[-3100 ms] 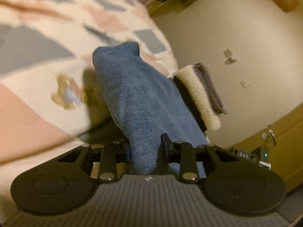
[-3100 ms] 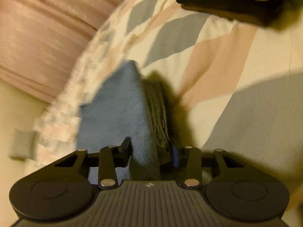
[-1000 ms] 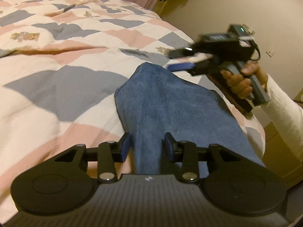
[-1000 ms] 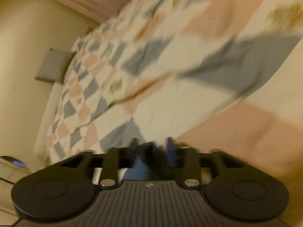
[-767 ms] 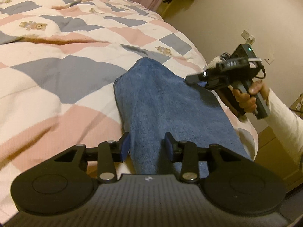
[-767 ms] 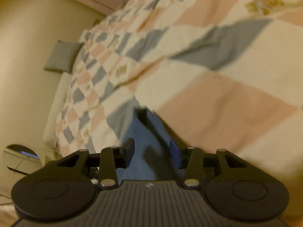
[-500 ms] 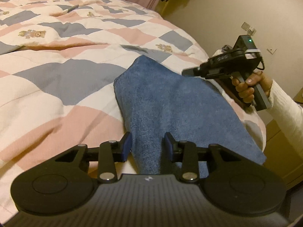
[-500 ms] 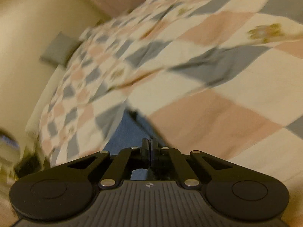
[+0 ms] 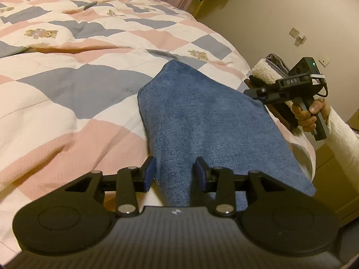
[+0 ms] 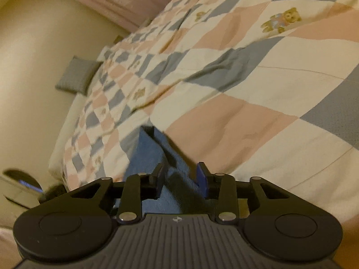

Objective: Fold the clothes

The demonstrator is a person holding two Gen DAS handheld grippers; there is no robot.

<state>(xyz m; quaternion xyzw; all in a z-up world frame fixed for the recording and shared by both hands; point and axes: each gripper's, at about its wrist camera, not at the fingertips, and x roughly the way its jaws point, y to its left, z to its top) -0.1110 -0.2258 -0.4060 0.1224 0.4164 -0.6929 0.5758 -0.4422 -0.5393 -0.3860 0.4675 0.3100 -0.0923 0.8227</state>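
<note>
A folded blue towel (image 9: 202,121) lies flat on the checked quilt (image 9: 67,89). My left gripper (image 9: 175,171) is open, its jaws on either side of the towel's near end, with the cloth lying between them. My right gripper (image 9: 249,93), held in a hand, hovers by the towel's far right edge in the left wrist view. In the right wrist view the right gripper (image 10: 180,179) is open with the towel's edge (image 10: 148,154) lying under and between the jaws.
A stack of folded clothes (image 9: 267,71), cream on top of dark, sits at the bed's right edge behind the right gripper. A grey pillow (image 10: 76,76) lies at the head of the bed. A wall and a cabinet (image 9: 336,179) stand to the right.
Both grippers laid the towel flat on the quilt and let go. The right gripper drew back to the towel's right edge, shut briefly half a second ago, and is open again.
</note>
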